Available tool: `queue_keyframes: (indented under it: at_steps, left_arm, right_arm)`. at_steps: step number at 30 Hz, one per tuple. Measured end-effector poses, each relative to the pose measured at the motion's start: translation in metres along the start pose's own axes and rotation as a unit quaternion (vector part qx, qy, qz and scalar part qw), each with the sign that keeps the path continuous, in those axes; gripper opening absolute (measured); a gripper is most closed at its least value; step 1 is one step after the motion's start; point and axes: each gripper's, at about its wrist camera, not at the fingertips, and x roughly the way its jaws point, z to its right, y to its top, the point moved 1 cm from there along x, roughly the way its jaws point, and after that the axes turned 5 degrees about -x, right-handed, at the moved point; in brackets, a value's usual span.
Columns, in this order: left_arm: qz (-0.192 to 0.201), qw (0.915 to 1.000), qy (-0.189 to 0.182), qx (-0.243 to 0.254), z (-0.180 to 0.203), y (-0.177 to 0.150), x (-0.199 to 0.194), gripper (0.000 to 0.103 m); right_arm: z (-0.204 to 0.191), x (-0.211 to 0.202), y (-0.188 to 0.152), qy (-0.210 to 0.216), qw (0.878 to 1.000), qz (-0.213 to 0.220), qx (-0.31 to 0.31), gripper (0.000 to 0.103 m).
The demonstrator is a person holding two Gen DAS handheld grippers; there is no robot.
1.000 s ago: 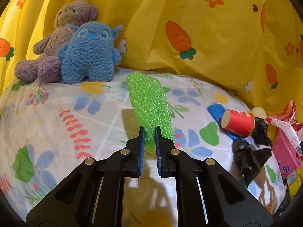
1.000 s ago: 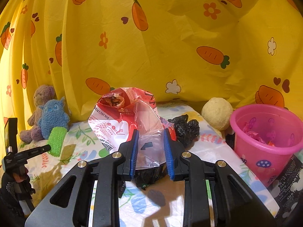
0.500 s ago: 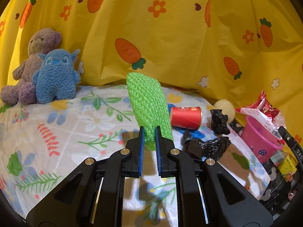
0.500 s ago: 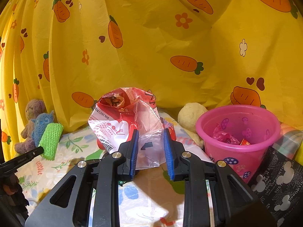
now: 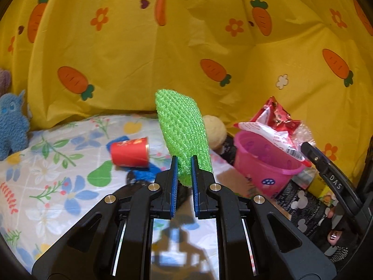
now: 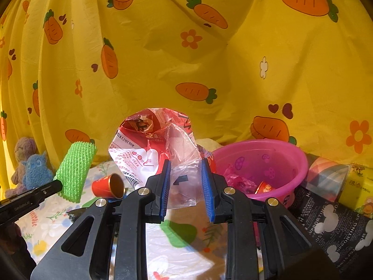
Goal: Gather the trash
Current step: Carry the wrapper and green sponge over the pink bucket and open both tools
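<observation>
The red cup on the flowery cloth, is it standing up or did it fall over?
Fallen over. The red cup lies on its side on the flowery cloth, its open mouth facing sideways in the right wrist view.

The green net sleeve [image 5: 183, 135] hides part of the cream plush ball [image 5: 215, 130].

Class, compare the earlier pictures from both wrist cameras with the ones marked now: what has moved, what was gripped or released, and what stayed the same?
Both grippers have travelled toward the pink bucket, which now looms larger in both views. The left gripper carried the green foam net along; the right gripper carried the red snack bag. Nothing was taken or released: both jaws stay clamped. The red cup still lies on the floral cloth.
</observation>
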Motion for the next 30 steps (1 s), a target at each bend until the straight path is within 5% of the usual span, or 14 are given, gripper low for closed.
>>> queue_keyframes:
  at_steps: [9,30]
  left_arm:
    - [-0.037,0.9926,-0.107,0.043,0.096,0.009,0.068,0.010]
    - [-0.122,0.9735,-0.182,0.065,0.168,-0.006,0.175,0.015]
  right_arm:
    - [0.051,0.005,0.015,-0.068,0.997,0.018,0.023,0.027]
    - [0.099,0.040,0.018,-0.113,0.992,0.000,0.048,0.027]
